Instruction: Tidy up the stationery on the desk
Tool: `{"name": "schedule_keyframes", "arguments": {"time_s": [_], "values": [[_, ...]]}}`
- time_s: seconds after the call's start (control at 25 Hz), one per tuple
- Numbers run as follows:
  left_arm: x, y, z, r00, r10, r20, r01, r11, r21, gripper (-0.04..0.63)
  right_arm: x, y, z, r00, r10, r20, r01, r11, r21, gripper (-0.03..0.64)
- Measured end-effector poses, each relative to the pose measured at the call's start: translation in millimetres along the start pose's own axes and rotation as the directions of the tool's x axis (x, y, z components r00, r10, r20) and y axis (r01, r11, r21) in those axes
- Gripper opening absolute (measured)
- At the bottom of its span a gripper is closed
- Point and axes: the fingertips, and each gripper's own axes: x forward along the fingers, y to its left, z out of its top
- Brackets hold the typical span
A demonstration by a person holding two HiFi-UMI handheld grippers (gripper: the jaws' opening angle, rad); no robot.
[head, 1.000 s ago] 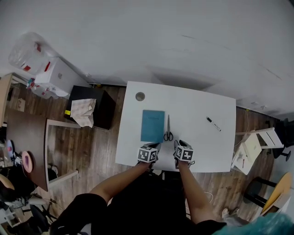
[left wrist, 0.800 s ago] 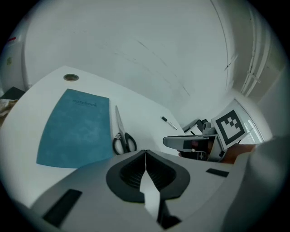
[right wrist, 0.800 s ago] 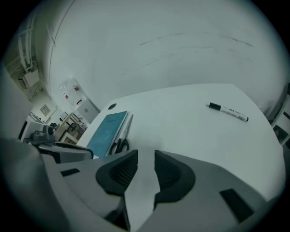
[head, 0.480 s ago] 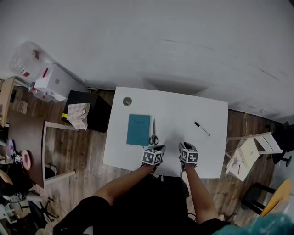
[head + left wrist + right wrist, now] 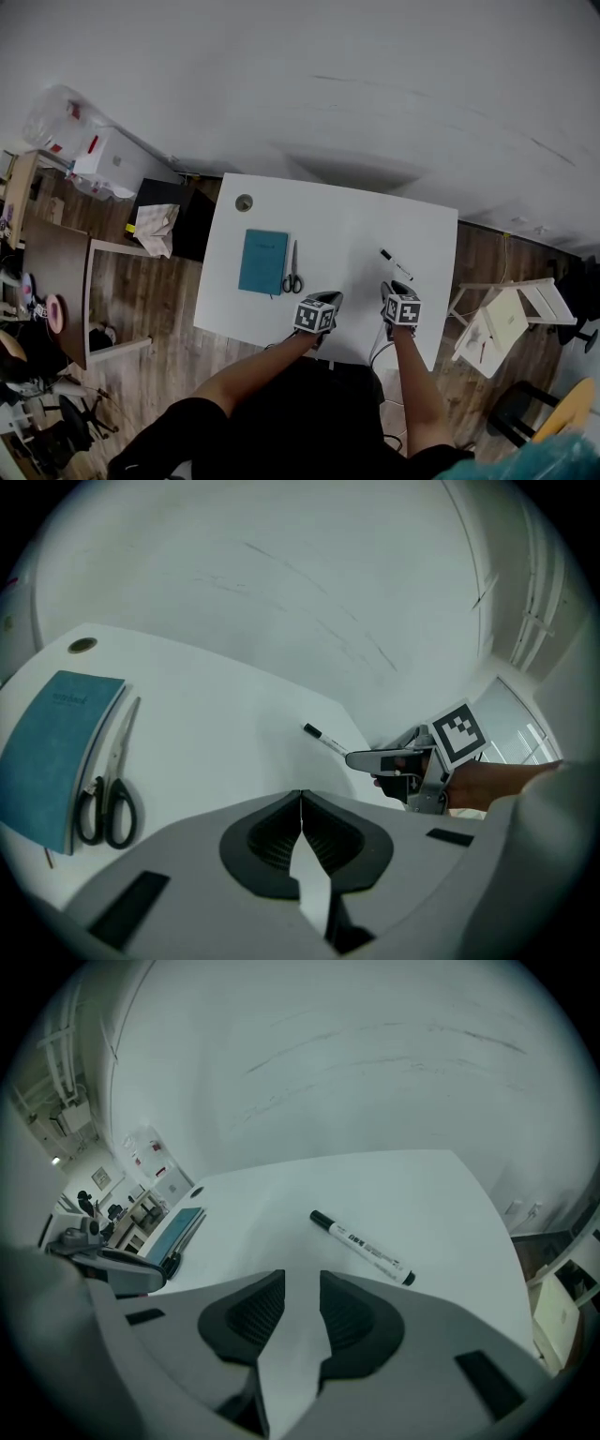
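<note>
White desk [image 5: 347, 220] against a pale wall, wooden floor around it: that was your workspace, and the tidying had barely begun. The teal notebook [image 5: 263, 262] lay flat on the desk's left part with the scissors [image 5: 292, 270] just beside its right edge, roughly parallel to it. The black-and-white marker [image 5: 362, 1247] lay alone and capped on the right part, well apart from the other two. Nothing had been lifted or gathered, so by my reading every item was left to deal with, the marker most likely first.

Your left gripper [image 5: 300, 801] hung near the desk's front edge with its jaws pressed together on nothing. Your right gripper [image 5: 302, 1284] had its jaws a narrow gap apart, also empty, pointing at the marker just ahead of them.

Against the frame a second before, your right gripper had travelled to the right, away from the scissors and up close to the marker. The left had followed partway. Notebook, scissors and marker had kept their places on the desk.
</note>
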Motion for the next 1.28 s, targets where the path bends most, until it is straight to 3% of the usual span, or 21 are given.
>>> {"name": "schedule_keyframes", "arguments": {"time_s": [0.2, 0.48, 0.68, 0.84, 1.0, 1.28], "values": [[26, -19, 6, 1.0, -0.002, -0.005, 0.002, 1.0, 0.0, 0.015, 1, -26, 9, 1.0, 0.0, 0.003, 0.0, 0.999, -0.046, 0.127], [50, -38, 22, 1.0, -0.019, 0.015, 0.019, 1.0, -0.008, 0.015, 5, -51, 28, 1.0, -0.014, -0.019, 0.01, 0.981, -0.194, 0.127], [59, -40, 25, 1.0, -0.006, 0.011, 0.007, 1.0, -0.016, 0.015, 17, -60, 34, 0.998, -0.013, -0.067, -0.009, 0.947, -0.321, 0.127], [63, -37, 24, 1.0, 0.015, -0.002, -0.015, 1.0, -0.026, 0.015, 28, -59, 31, 0.994, 0.011, -0.111, -0.05, 0.932, -0.358, 0.127], [61, -35, 23, 1.0, 0.029, -0.006, -0.029, 0.999, -0.026, 0.015, 39, -56, 24, 0.987, 0.004, -0.161, -0.075, 0.896, -0.437, 0.127], [55, -30, 19, 0.999, 0.037, -0.004, -0.037, 0.999, -0.032, 0.015, 46, -58, 18, 0.977, -0.009, -0.213, -0.085, 0.899, -0.429, 0.121]]}}
